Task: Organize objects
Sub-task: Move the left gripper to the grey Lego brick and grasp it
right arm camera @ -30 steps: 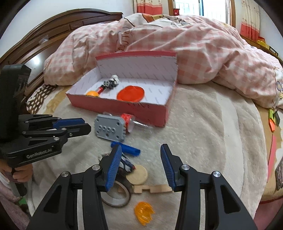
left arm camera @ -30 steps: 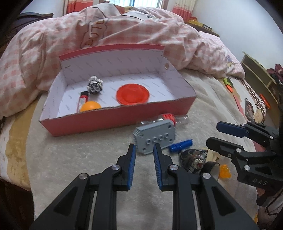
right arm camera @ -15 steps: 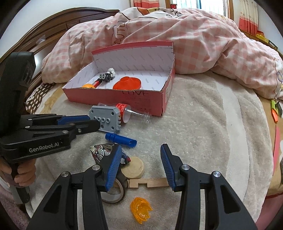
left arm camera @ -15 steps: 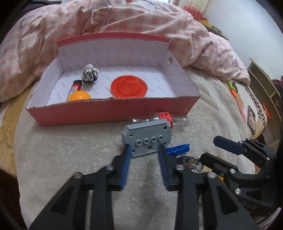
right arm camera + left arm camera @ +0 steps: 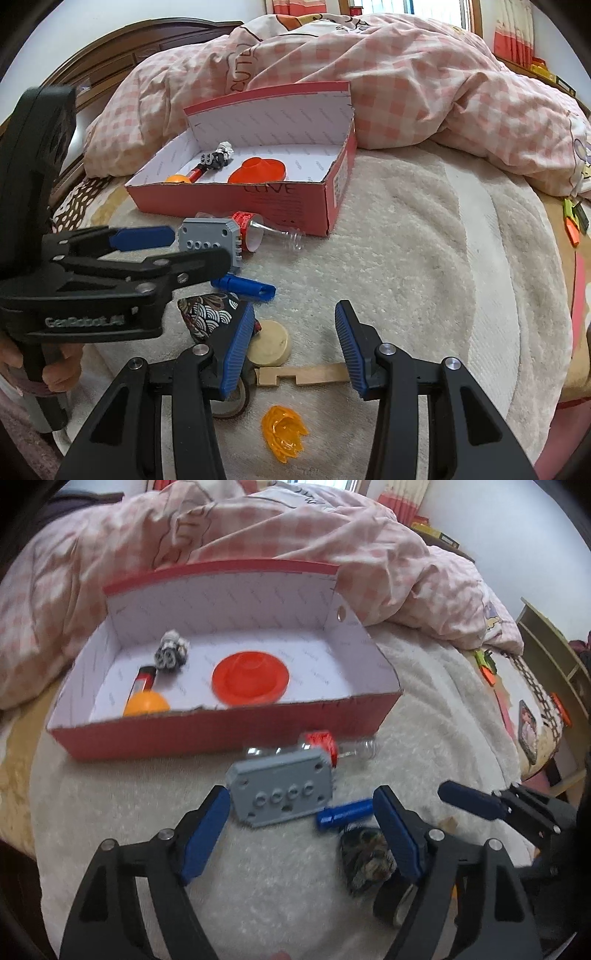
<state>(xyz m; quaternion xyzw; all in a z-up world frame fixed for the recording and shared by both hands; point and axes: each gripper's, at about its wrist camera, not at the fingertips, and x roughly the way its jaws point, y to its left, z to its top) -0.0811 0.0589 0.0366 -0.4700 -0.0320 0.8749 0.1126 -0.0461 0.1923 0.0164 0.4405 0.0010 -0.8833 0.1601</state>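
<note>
A red cardboard box (image 5: 207,734) (image 5: 288,199) on the bed holds an orange disc (image 5: 250,677), an orange ball (image 5: 146,705) and a small toy figure (image 5: 170,654). In front of it lie a grey block (image 5: 282,792) (image 5: 208,242), a clear bottle with a red label (image 5: 321,740) (image 5: 255,232) and a blue peg (image 5: 345,814) (image 5: 243,286). My left gripper (image 5: 301,830) (image 5: 177,247) is open wide, its fingers on either side of the grey block's near edge. My right gripper (image 5: 293,345) (image 5: 491,812) is open and empty above a wooden disc (image 5: 269,343) and a wooden strip (image 5: 303,374).
A patterned pouch (image 5: 207,317) (image 5: 365,860), a tape roll (image 5: 231,402) and an orange plastic piece (image 5: 284,432) lie near the front edge. A pink checked duvet (image 5: 388,81) is heaped behind the box. A wooden headboard (image 5: 147,44) stands far left.
My left gripper has opened wide and moved forward to the grey block. My right gripper has stayed open, drifting slightly back.
</note>
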